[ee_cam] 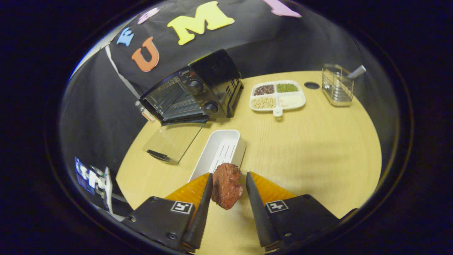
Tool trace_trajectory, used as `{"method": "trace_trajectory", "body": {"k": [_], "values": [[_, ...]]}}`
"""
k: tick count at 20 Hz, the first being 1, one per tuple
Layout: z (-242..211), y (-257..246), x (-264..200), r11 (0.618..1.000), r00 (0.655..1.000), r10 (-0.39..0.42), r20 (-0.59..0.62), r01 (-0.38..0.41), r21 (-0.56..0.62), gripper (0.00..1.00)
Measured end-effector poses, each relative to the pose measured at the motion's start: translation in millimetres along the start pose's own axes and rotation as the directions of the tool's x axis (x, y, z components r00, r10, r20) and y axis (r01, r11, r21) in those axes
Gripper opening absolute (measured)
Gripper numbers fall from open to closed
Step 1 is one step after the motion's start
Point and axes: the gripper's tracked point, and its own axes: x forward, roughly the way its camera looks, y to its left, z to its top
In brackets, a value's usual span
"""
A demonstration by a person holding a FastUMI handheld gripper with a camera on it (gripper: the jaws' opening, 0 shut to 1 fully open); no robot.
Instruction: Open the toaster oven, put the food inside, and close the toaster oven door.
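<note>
Already past the opening step: toaster oven (193, 94) well ahead of the fingers and off to their left, with its glass door (173, 141) dropped flat onto the wooden table (318, 141), cavity exposed. Gripper (228, 186) clenched on the food (226, 189), a reddish-brown chunk that looks like a piece of meat, pinched between the two fingers near their tips and held clear of the tabletop, judging by the shadow beneath it. Just beyond the fingertips, a white slotted tray (221, 150), empty now, likely where the piece was sitting. Farther ahead and to the right, a divided dish of grains and beans (277, 95), and beyond that a wire utensil holder (338, 88) with a handle sticking out; neither part of the job. By the look of things, roughly a third to half done: door open, food lifted. Left to do: carrying the piece forward and leftward over the lowered door, setting it down inside the cavity, letting go, backing out, then swinging the door up until shut. Grip seems secure, though contact on the far finger hard to confirm at this angle.
</note>
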Motion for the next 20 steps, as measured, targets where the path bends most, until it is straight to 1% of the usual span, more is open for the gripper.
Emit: {"method": "trace_trajectory", "body": {"k": [2,4,5,6,8,10,13,16,18,20], "values": [[-1,4,1,0.993,0.997,0.068,-0.024,-0.066,0.1,0.45],[1,3,0,0.982,0.994,0.103,-0.043,-0.094,0.163,0.27],[2,3,0,0.977,0.992,0.117,-0.045,-0.107,0.182,0.26],[1,4,-1,0.975,0.992,0.118,-0.047,-0.107,0.196,0.22],[5,2,-6,0.978,0.994,0.105,-0.041,-0.096,0.188,0.18],[13,12,-16,0.979,0.992,0.121,-0.021,-0.116,0.169,0.16],[31,32,-35,0.979,0.988,0.149,0.028,-0.152,0.138,0.16],[50,61,-50,0.981,0.984,0.155,0.093,-0.164,0.102,0.16],[63,84,-53,0.976,0.976,0.164,0.144,-0.182,0.119,0.16],[74,106,-50,0.973,0.969,0.152,0.196,-0.181,0.14,0.16]]}}
